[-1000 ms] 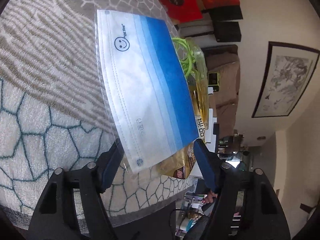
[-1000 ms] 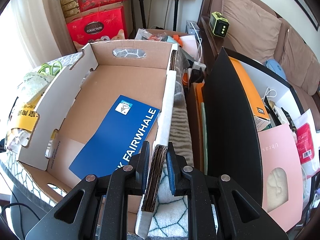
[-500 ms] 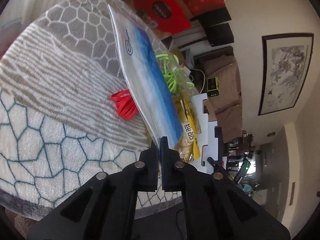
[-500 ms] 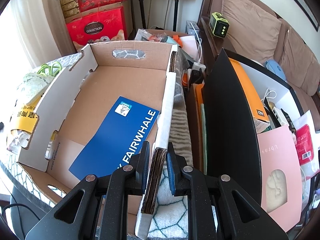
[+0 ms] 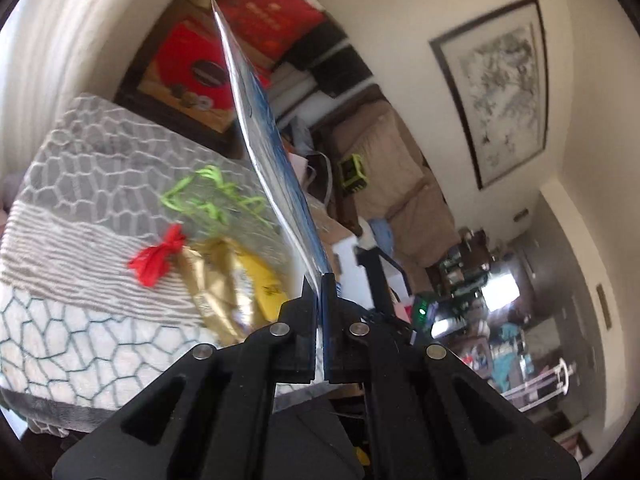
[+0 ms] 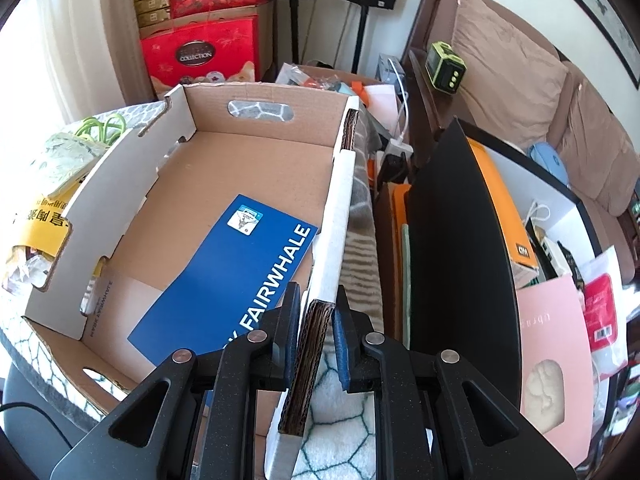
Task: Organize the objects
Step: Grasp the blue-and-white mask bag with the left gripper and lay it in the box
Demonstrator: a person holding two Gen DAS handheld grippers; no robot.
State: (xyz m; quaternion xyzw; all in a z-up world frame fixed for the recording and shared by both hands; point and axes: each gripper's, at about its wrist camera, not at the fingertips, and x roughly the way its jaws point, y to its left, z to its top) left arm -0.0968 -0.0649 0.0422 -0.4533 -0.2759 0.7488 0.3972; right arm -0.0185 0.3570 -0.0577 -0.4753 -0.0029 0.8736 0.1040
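In the left wrist view, a plush blanket (image 5: 80, 208) with a grey-and-white honeycomb weave and a ribbed band covered the worktop; on it lay a frayed red tassel (image 5: 158, 258), a crinkled gold foil packet (image 5: 218, 280) and a tangle of lime-green cord (image 5: 208, 200). Right of them the left gripper (image 5: 319, 284) was clenched on the lower edge of a flat, glossy plastic sleeve holding a blue-and-white face mask (image 5: 264, 136), which stood edge-on and raised clear of the blanket. In the right wrist view, the open corrugated cardboard box (image 6: 256, 168), white outside and brown within, held a flat blue rectangular pack (image 6: 236, 276) printed FAIRWHALE on its floor. The right gripper (image 6: 316, 316) was clamped on the box's thick fluted right wall (image 6: 338, 216). Further right stood a smooth black panel (image 6: 456, 264) and a pale pink card sleeve (image 6: 556, 344).
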